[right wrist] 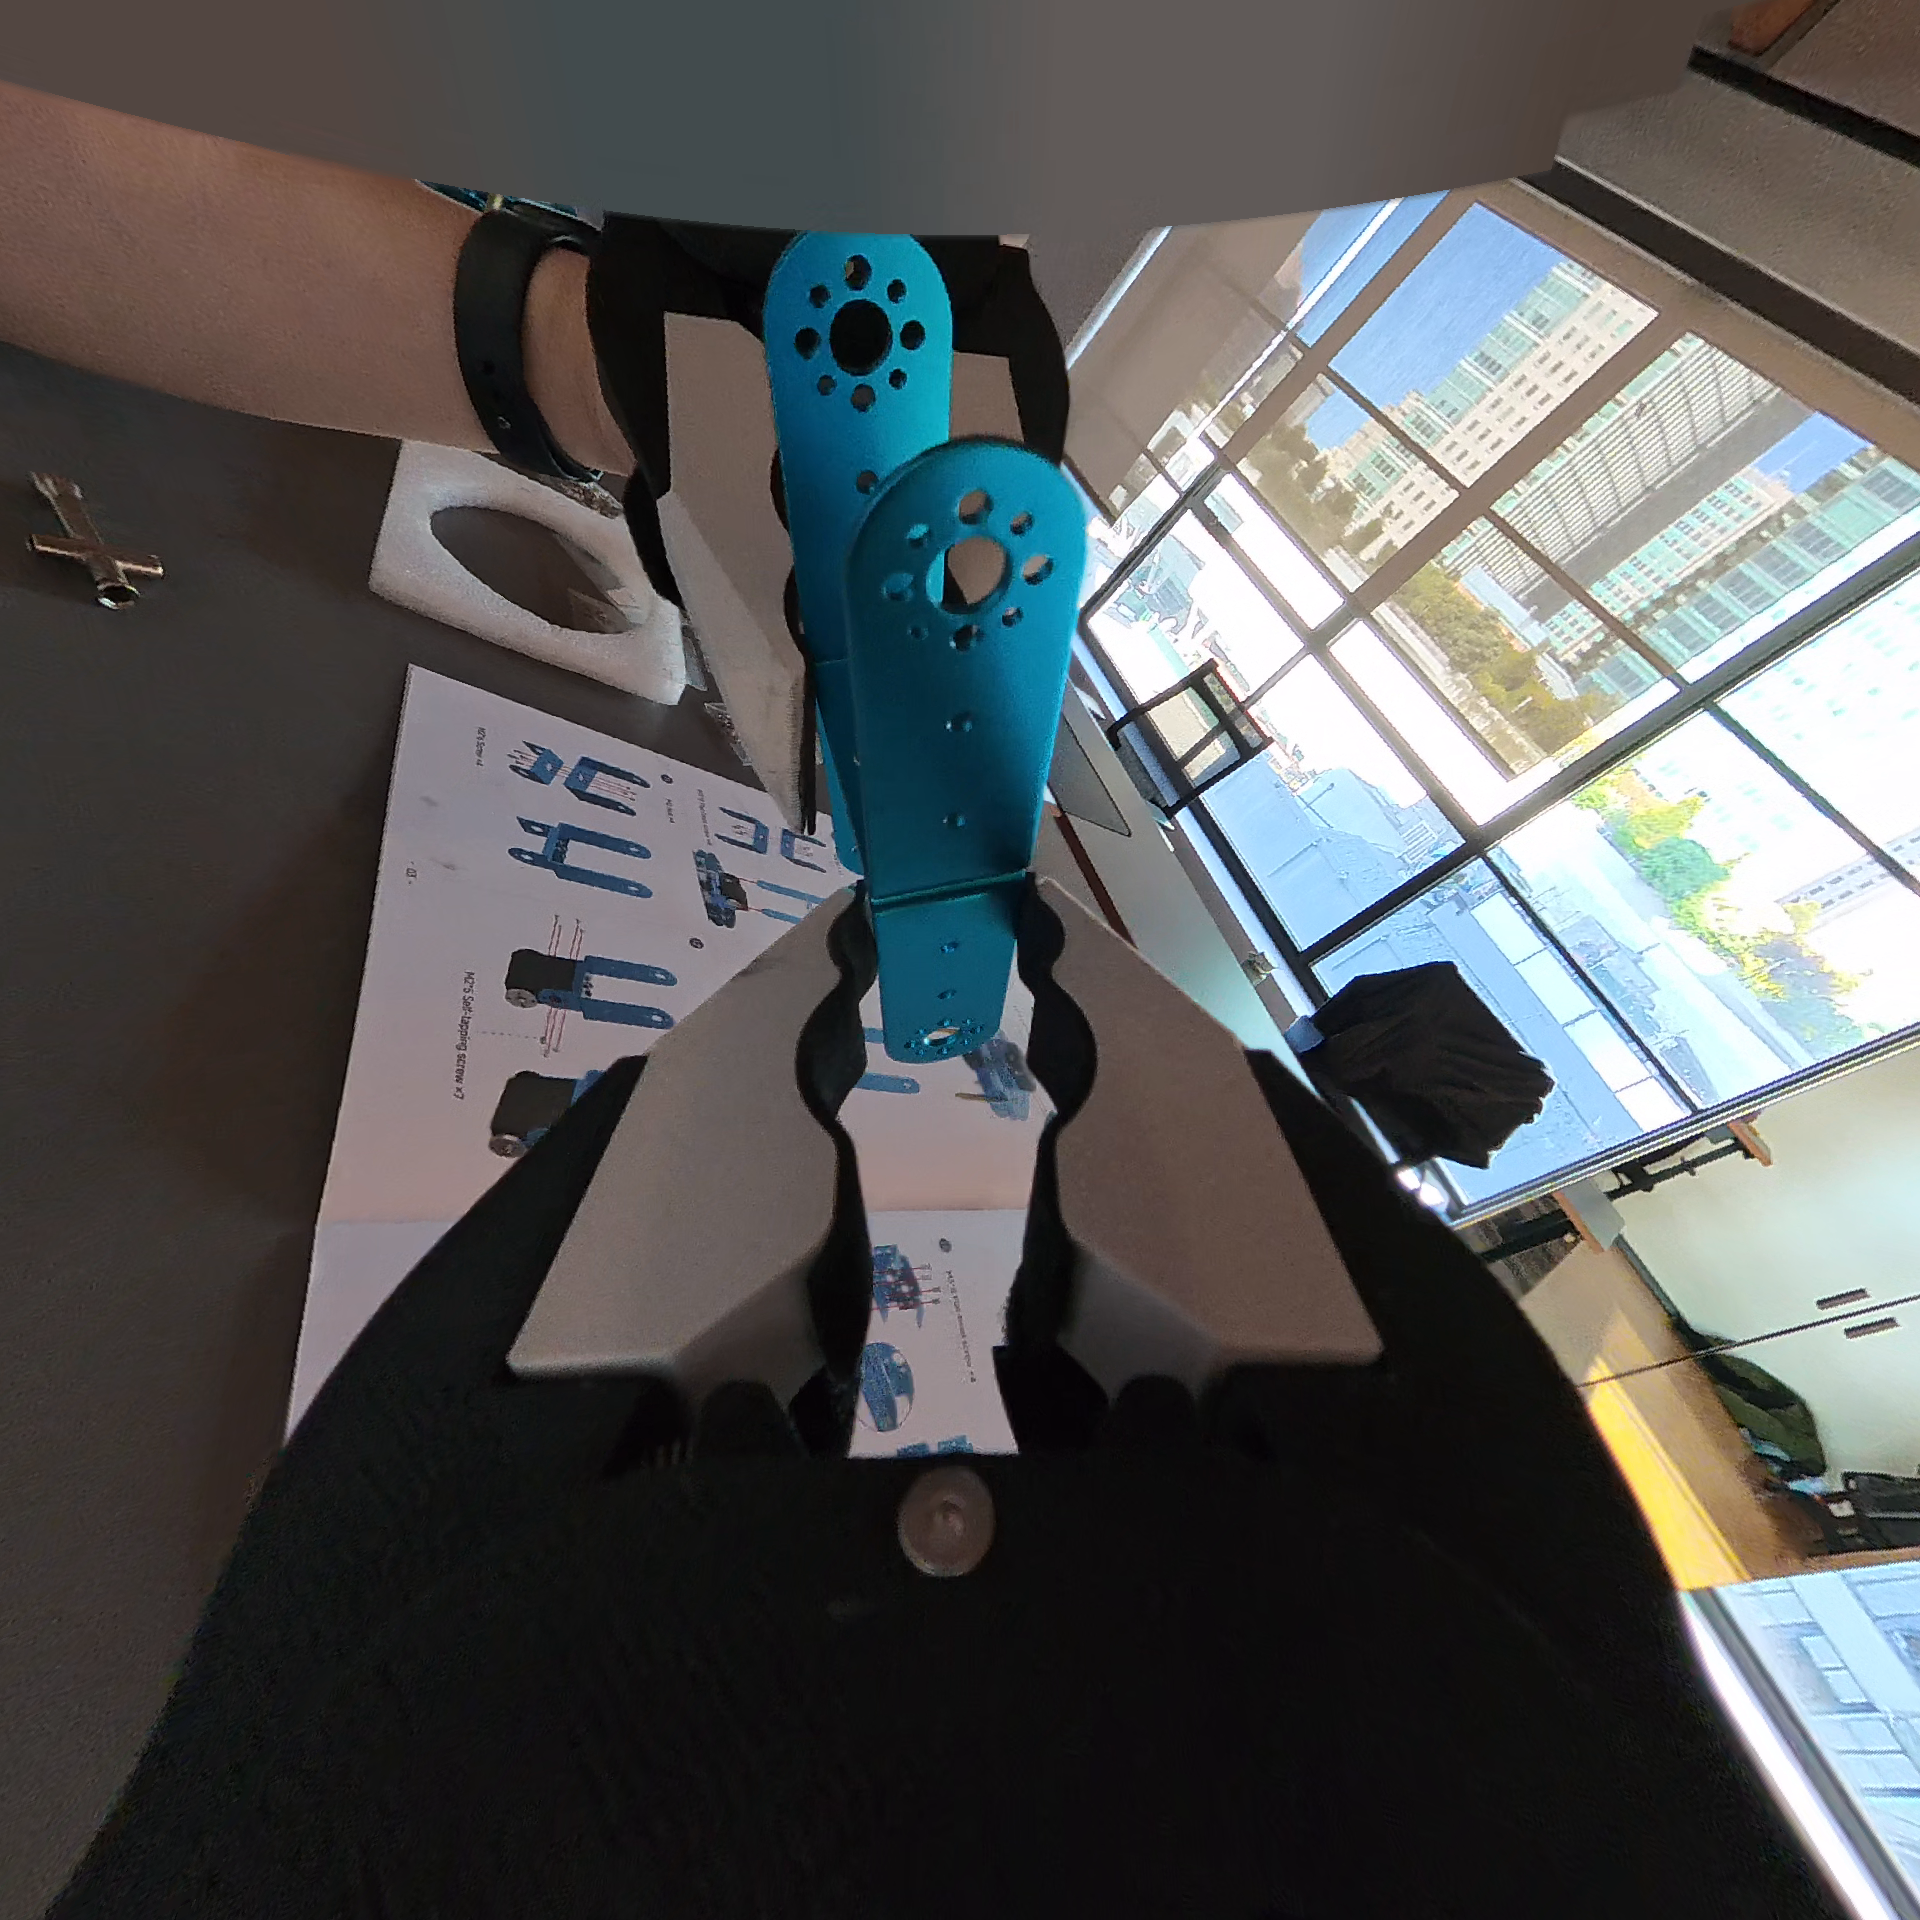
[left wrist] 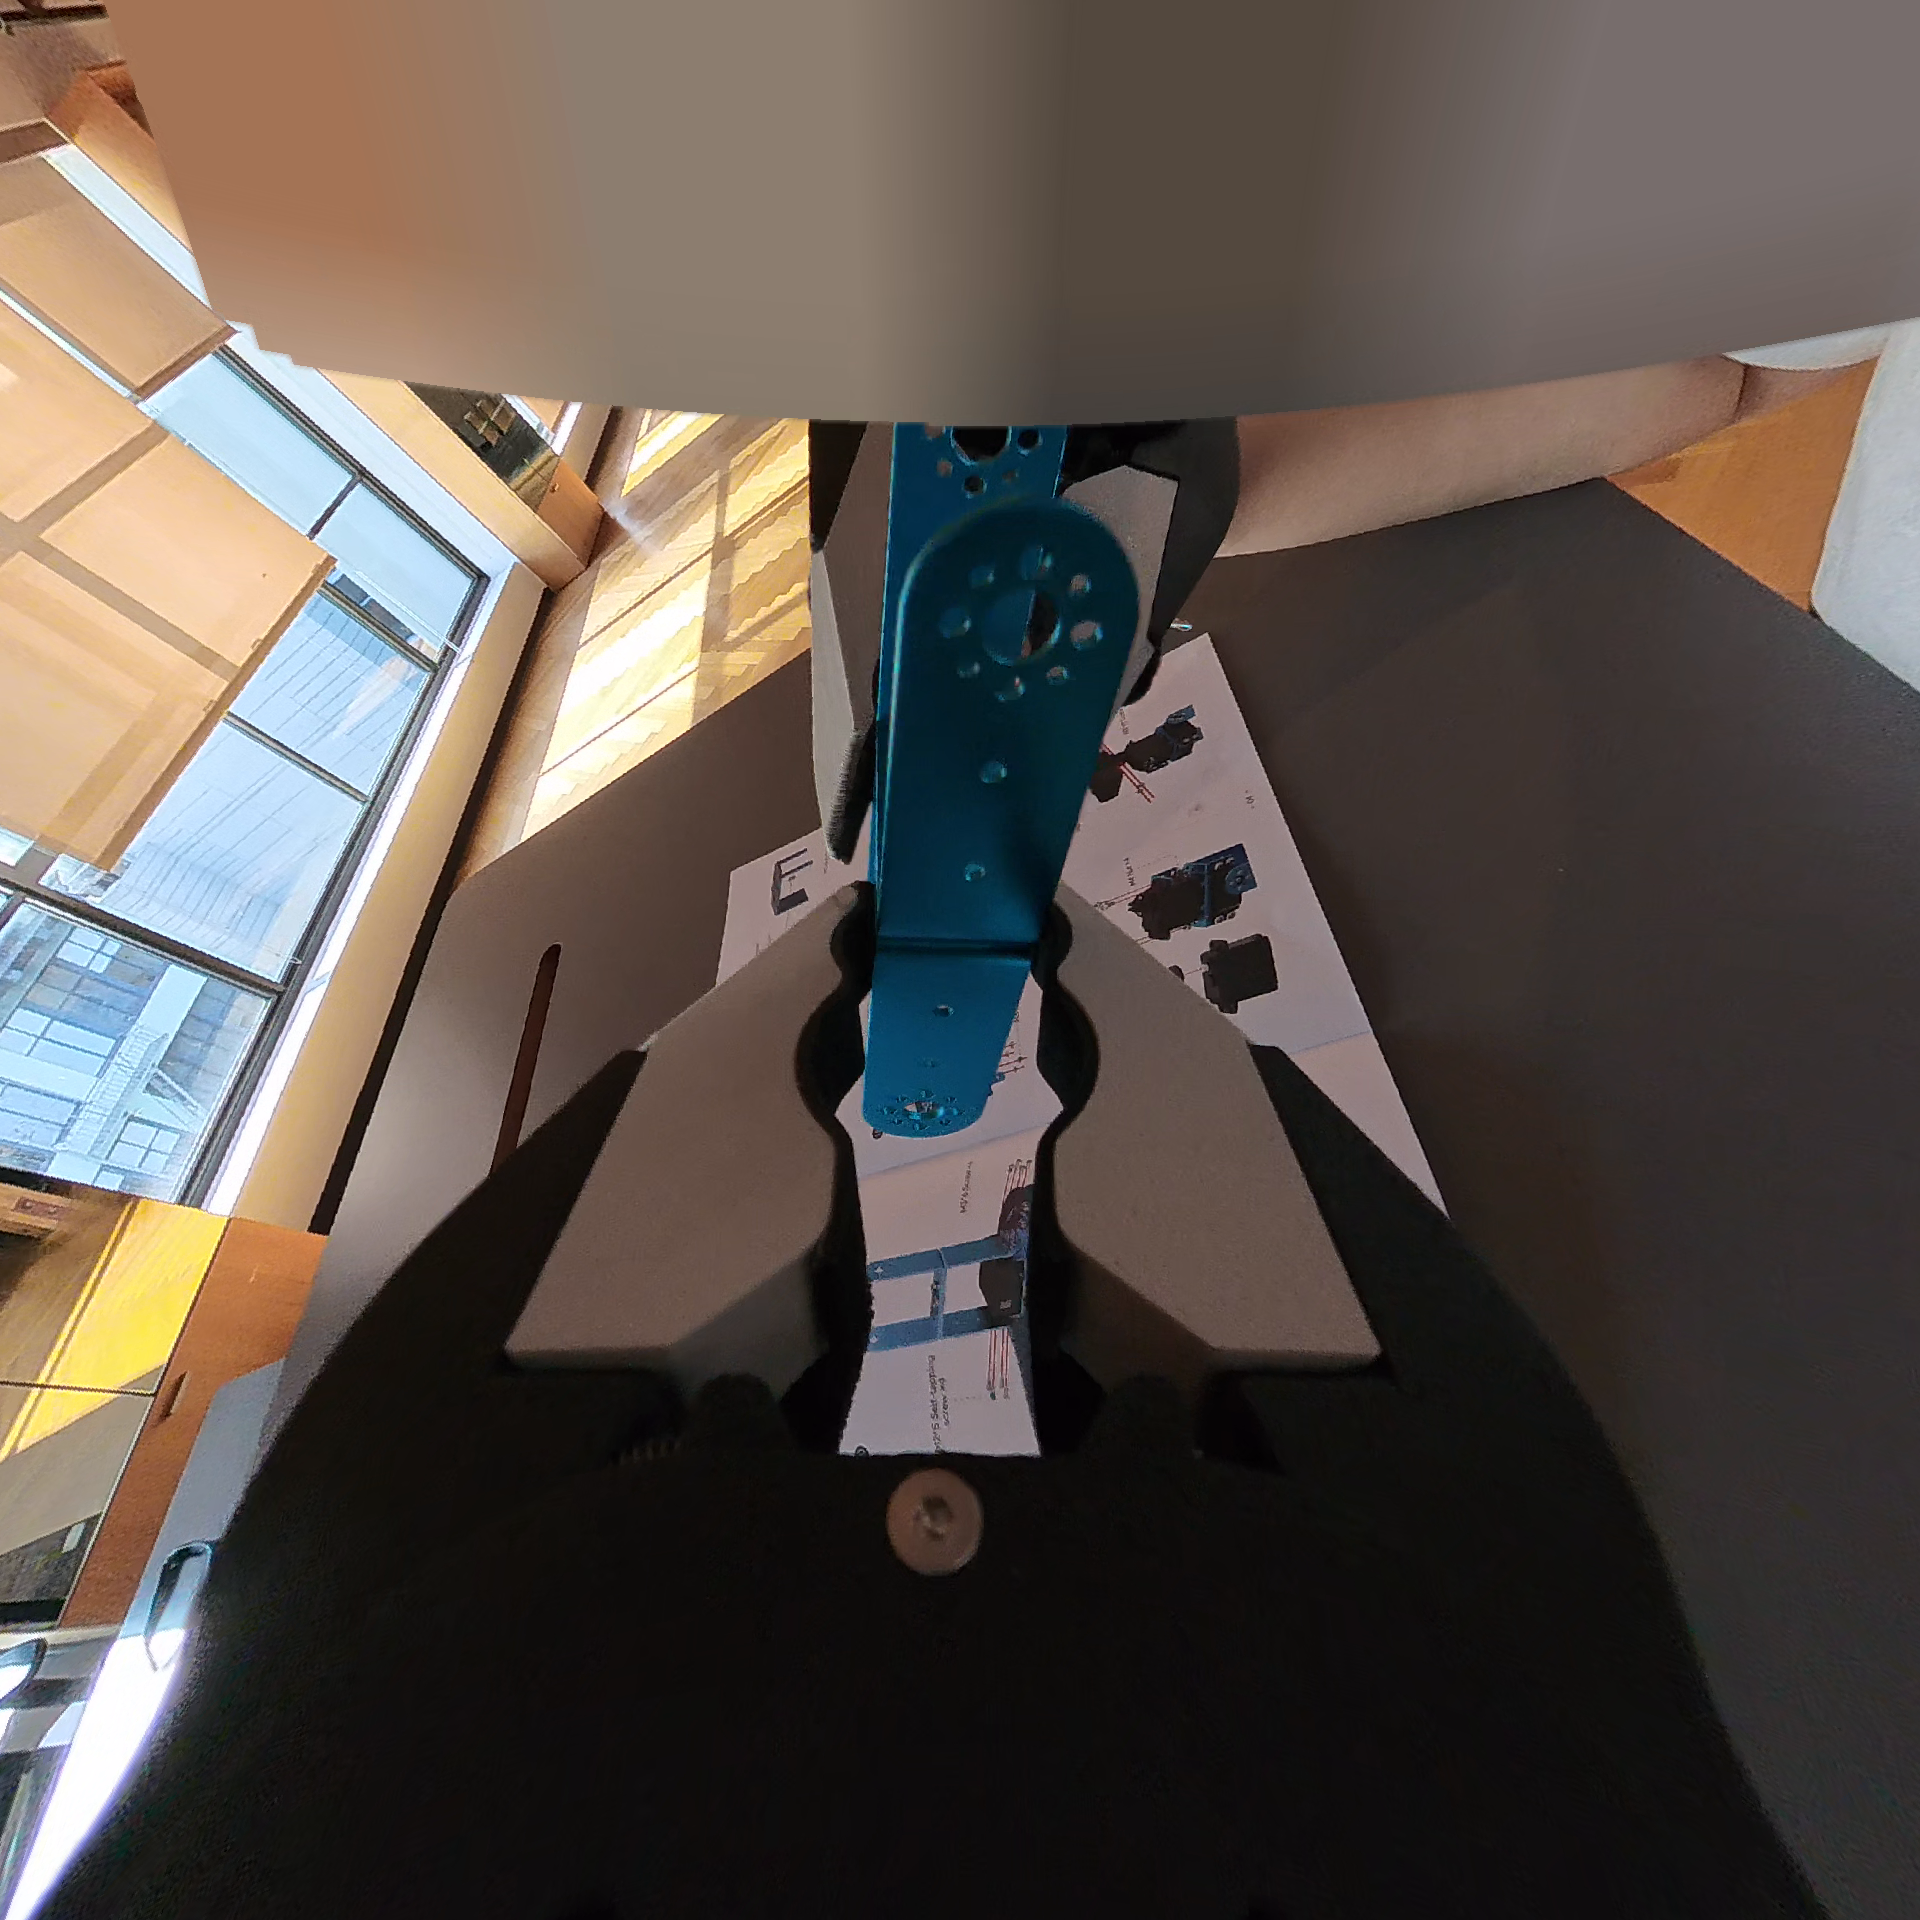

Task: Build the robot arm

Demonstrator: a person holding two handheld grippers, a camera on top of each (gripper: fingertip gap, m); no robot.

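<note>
L: my left gripper (left wrist: 948, 914) clamped on a blue bracket (left wrist: 977, 790) | R: right gripper (right wrist: 940, 904) clamped on second blue bracket (right wrist: 951, 727), brackets overlapping above instruction sheet (right wrist: 499, 935) | foam tray (right wrist: 520, 561), cross wrench (right wrist: 88, 545) apart on dark table (right wrist: 187, 831)

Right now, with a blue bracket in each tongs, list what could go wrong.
1. The left tongs pinch the left bracket only at its fold, by the tips, as the right tongs do the right bracket; either may pivot or slip.
2. The brackets appear close, arm beside arm; a small move could knock one loose onto the instruction sheet.
</note>
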